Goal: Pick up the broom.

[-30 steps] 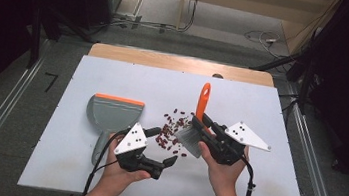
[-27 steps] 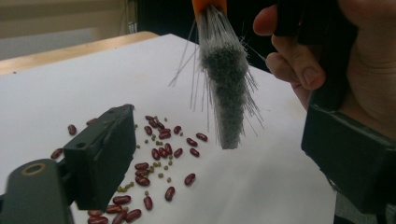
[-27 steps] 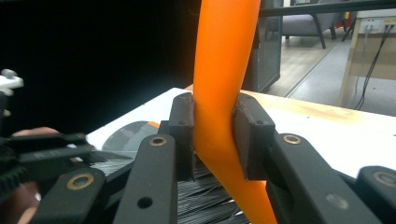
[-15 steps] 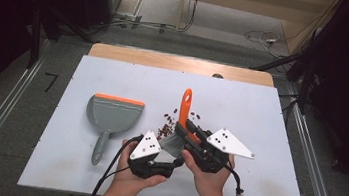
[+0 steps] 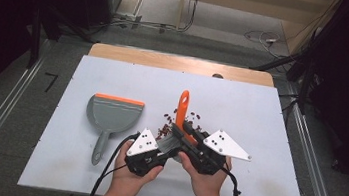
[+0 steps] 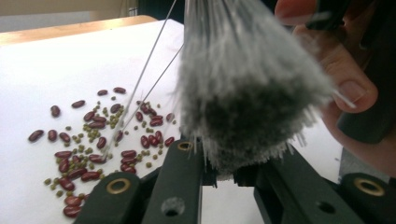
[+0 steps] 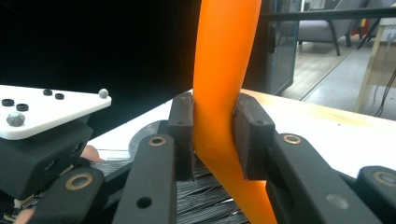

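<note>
Near the front edge of the white table (image 5: 268, 139), seen from the high view, the two claws meet over a hand brush, and the person's hands and grey plates cover most of its bristle head there. The right claw (image 7: 215, 140) is closed on the brush's orange handle (image 7: 224, 70); its two dark pads press the handle from either side, and the handle's upper end is cut off by the top of the right gripper view. In the high view the handle (image 5: 181, 110) rises upright and slightly tilted, with an oval hanging hole near its tip. The left claw (image 6: 224, 168) has just been closing and now pinches the lower end of the grey bristles (image 6: 247, 93); the contact itself lies behind the tuft, so the pads cannot be made out. The bristles are dense, dark grey at the core and paler at the fringe, with a few stray strands (image 6: 140, 88) reaching down to the table. Behind them lies a scatter of red kidney beans (image 6: 93, 140) mixed with small green mung beans (image 6: 88, 135), blurred at the near edge. A thumb (image 6: 345, 79) of the other hand shows at right, partly cut off. A grey dustpan (image 5: 112, 115) with an orange lip lies well to the left, apart from the beans.
</note>
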`<state>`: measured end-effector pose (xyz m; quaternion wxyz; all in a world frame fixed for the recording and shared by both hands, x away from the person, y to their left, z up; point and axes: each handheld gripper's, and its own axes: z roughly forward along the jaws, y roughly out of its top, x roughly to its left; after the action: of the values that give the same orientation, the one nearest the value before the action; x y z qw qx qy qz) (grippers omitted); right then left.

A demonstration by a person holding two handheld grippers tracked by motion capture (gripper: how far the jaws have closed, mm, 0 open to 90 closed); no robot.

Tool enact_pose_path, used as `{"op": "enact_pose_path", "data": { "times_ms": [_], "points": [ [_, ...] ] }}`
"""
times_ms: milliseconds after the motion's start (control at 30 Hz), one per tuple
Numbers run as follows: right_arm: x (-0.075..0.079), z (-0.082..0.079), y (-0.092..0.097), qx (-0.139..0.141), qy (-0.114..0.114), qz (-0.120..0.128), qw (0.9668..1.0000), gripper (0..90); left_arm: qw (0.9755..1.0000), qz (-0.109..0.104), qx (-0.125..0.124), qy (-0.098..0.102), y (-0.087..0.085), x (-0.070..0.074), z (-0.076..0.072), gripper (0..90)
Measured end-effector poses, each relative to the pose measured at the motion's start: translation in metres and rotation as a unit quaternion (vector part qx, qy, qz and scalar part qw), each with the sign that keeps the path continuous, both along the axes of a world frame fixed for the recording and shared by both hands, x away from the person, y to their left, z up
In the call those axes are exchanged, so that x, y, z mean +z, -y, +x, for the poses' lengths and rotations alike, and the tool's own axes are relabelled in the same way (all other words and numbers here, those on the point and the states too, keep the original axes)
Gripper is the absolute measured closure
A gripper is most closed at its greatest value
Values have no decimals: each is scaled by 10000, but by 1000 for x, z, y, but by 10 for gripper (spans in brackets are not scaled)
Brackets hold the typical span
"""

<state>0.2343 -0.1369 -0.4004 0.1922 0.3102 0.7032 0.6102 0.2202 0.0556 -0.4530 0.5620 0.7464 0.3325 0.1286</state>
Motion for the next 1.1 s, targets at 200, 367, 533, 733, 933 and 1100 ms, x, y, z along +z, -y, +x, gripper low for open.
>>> {"op": "enact_pose_path", "data": {
  "times_ms": [200,367,533,733,933,1100],
  "points": [
    [3,9,6,258,-122,12,9996,544,9998,119,-113,-88,-11,0,6,857],
    [6,20,19,821,-128,7,9965,488,9996,44,-272,-65,-27,5,9,858],
    [2,32,28,1401,-138,-288,9896,489,9981,-19,-614,-3,-44,10,13,858],
    [-10,45,28,2099,-120,-200,9774,488,9935,-132,-1130,85,-55,12,16,857],
    [-14,46,24,2615,-402,-354,9637,460,9857,-129,-1669,182,-54,13,14,857],
    [-18,48,25,3104,-611,-105,9486,505,9811,-170,-1921,184,-52,13,12,857]
  ]
}}
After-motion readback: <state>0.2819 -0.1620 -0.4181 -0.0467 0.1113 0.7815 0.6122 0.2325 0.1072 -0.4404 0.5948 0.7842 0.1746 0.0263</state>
